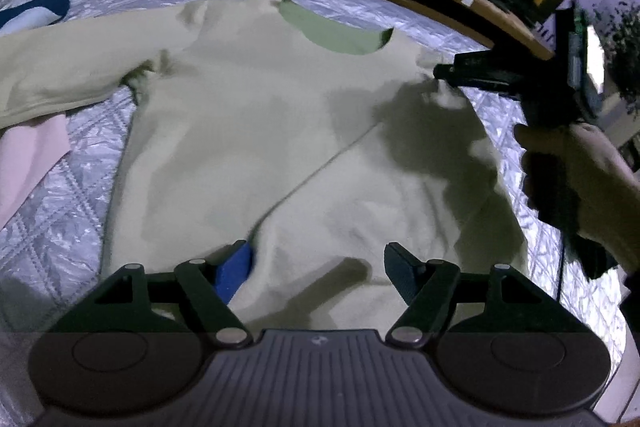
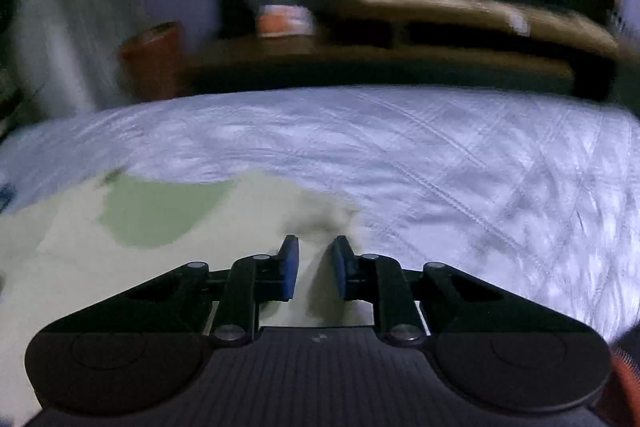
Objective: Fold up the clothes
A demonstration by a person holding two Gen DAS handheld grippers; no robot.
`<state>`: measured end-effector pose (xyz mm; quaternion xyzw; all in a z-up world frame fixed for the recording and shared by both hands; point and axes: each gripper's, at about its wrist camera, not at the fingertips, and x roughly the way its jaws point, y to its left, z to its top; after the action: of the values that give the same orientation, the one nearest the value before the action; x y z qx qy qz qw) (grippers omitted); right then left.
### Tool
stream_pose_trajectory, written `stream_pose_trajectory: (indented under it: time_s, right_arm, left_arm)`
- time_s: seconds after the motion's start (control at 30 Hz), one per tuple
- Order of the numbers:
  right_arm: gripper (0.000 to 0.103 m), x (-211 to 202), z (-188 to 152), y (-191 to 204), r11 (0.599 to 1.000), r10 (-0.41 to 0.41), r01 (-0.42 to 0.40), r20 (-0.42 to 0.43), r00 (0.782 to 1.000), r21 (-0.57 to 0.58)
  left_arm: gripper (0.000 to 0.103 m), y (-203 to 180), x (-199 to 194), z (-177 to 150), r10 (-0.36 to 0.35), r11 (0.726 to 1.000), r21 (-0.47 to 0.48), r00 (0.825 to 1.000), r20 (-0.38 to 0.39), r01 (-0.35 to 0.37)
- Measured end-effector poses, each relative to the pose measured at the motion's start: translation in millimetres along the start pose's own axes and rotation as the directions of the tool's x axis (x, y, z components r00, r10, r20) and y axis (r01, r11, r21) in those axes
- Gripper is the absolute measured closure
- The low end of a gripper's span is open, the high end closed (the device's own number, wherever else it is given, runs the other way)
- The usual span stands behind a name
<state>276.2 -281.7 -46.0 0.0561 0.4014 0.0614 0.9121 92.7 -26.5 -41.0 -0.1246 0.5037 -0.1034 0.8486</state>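
Left-wrist view alone shows the whole pale green sweatshirt (image 1: pixel 256 131) spread on the quilted bed (image 1: pixel 520 131), with the left gripper (image 1: pixel 316 267), jaws apart, over its hem. The right gripper (image 2: pixel 314 267), jaws narrowly apart, is at its shoulder near the bed's right edge; whether it pinches cloth cannot be told.

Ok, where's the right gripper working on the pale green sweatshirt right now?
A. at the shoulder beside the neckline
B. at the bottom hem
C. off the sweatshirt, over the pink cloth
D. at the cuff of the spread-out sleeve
A: in the left wrist view the right gripper reaches in at the sweatshirt shoulder, just to the side of the darker green neckline, with the fabric bunched at its tips.
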Motion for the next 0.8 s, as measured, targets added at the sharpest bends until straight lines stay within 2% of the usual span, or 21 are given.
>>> stream_pose_trajectory:
  time_s: [0.03,0.13,0.23,0.3,0.37,0.4,0.43,0.47,0.5,0.53,0.63,0.67,0.7,0.73,0.77,0.8]
  right_arm:
    - [0.079,0,-1,-14,0.997,-0.013,0.011,0.02,1.0,0.075]
    - [0.075,-5,-4,-17,0.991,-0.122,0.118,0.048,0.991,0.067]
    - [0.075,-24,-8,-6,0.997,-0.067,0.06,0.132,0.989,0.053]
    - [0.074,-17,-10,2,0.998,-0.057,0.057,0.093,0.994,0.003]
    - [0.067,-11,-13,4,0.997,-0.072,0.074,0.064,0.995,-0.025]
    - [0.054,-8,-15,1,0.995,-0.092,0.094,0.055,0.994,-0.027]
    - [0.048,-8,-15,-6,0.991,-0.133,0.132,0.047,0.99,0.018]
    - [0.05,-11,-17,-10,0.986,-0.168,0.167,0.039,0.985,0.029]
    - [0.056,-19,-22,-11,0.98,-0.197,0.197,0.042,0.979,0.005]
    - [0.056,-28,-28,-12,0.974,-0.227,0.228,0.045,0.973,-0.021]
    - [0.055,-80,-59,-9,0.986,-0.143,0.153,0.147,0.979,-0.06]
    - [0.053,-92,-73,-3,0.983,-0.129,0.148,0.161,0.979,-0.113]
    - [0.043,-98,-88,1,0.976,-0.114,0.137,0.137,0.984,-0.17]
    - [0.04,-97,-104,6,0.968,-0.109,0.12,0.063,0.992,-0.221]
    - [0.041,-95,-117,7,0.962,-0.123,0.127,0.029,0.992,-0.242]
    - [0.041,-101,-123,6,0.961,-0.135,0.145,0.057,0.989,-0.235]
  left_arm:
    - [0.034,1,0,0,0.0,1.0,-0.001,1.0,-0.001,0.0]
    - [0.034,1,-1,0,0.003,1.0,-0.005,1.0,-0.001,-0.003]
    - [0.034,-1,-1,-2,0.011,1.0,0.001,1.0,0.004,-0.011]
    - [0.034,-3,-1,-4,0.02,1.0,0.022,1.0,0.009,-0.021]
    - [0.034,-6,-1,-6,0.026,0.999,0.044,1.0,0.009,-0.026]
    - [0.034,-8,-1,-7,0.028,0.998,0.055,1.0,0.009,-0.029]
    - [0.034,-7,-1,-6,0.026,0.998,0.054,1.0,0.009,-0.026]
    - [0.035,-6,-2,-5,0.022,0.998,0.051,1.0,0.009,-0.022]
    - [0.035,-4,-3,-3,0.02,0.999,0.044,1.0,0.012,-0.02]
    - [0.035,-3,-6,0,0.021,0.999,0.038,1.0,0.022,-0.021]
    - [0.035,3,-17,9,0.033,0.999,0.026,0.997,0.071,-0.035]
    - [0.035,5,-22,12,0.041,0.999,0.02,0.995,0.091,-0.043]
    - [0.035,9,-26,14,0.05,0.999,0.011,0.993,0.107,-0.052]
    - [0.035,13,-31,16,0.06,0.998,0.001,0.991,0.123,-0.061]
    - [0.035,18,-36,17,0.075,0.997,-0.022,0.988,0.136,-0.073]
    - [0.035,24,-40,19,0.091,0.995,-0.047,0.985,0.148,-0.085]
